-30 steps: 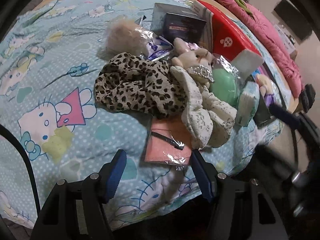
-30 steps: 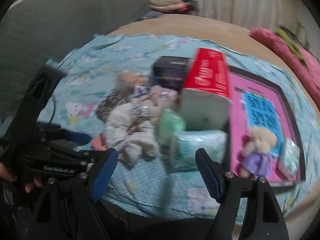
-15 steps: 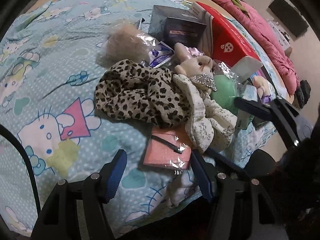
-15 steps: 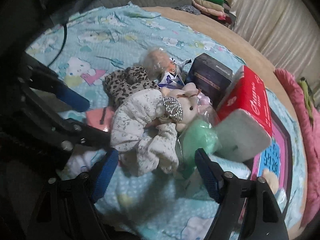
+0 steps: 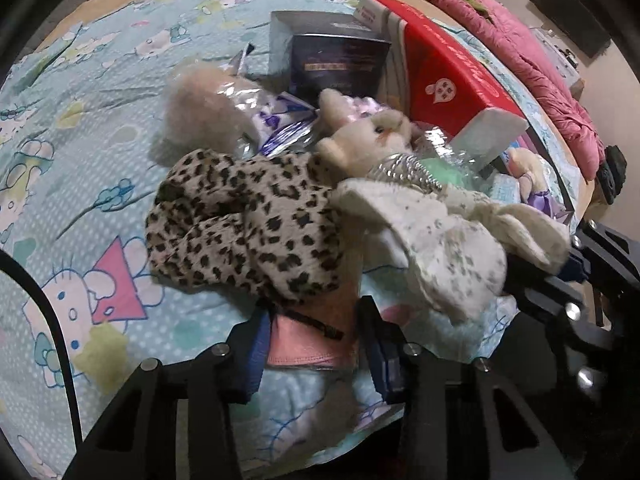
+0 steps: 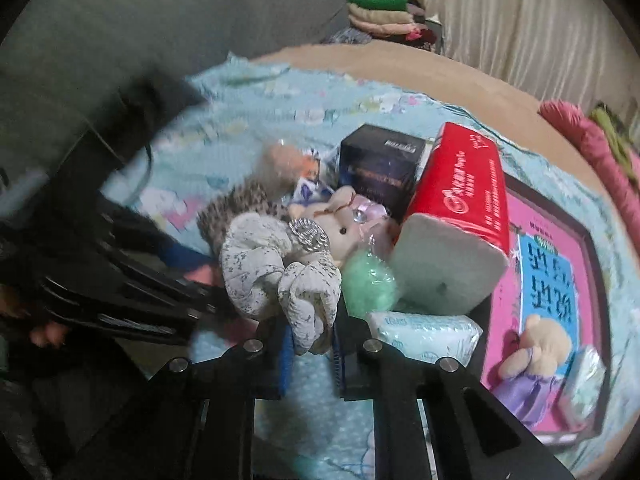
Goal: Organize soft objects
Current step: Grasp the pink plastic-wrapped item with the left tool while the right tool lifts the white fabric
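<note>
A pile of soft things lies on the cartoon-print bedsheet (image 5: 80, 168). A pink packet (image 5: 308, 344) in clear plastic lies between the blue pads of my left gripper (image 5: 316, 346). Its jaws are closing and both pads touch the packet's sides. Above it a leopard-print scrunchie (image 5: 248, 236) lies against a white speckled scrunchie (image 5: 432, 240) (image 6: 264, 268). My right gripper (image 6: 313, 346) is shut on the lower fold of the white scrunchie; it also enters the left wrist view from the right (image 5: 572, 272). A plush rabbit (image 6: 336, 224) with a silver bow lies behind the scrunchies.
Behind the pile stand a red tissue pack (image 6: 460, 200) and a dark box (image 6: 376, 164). A pink-framed board (image 6: 560, 280) carries a small bear in purple (image 6: 532, 364). A green pouf (image 6: 368, 284), a blue tissue pack (image 6: 424, 336) and a bagged fluffy pom (image 5: 204, 112) are close by.
The left gripper has moved forward over the pink packet and narrowed onto it. The right gripper has swung in to the white scrunchie and shut on it.
</note>
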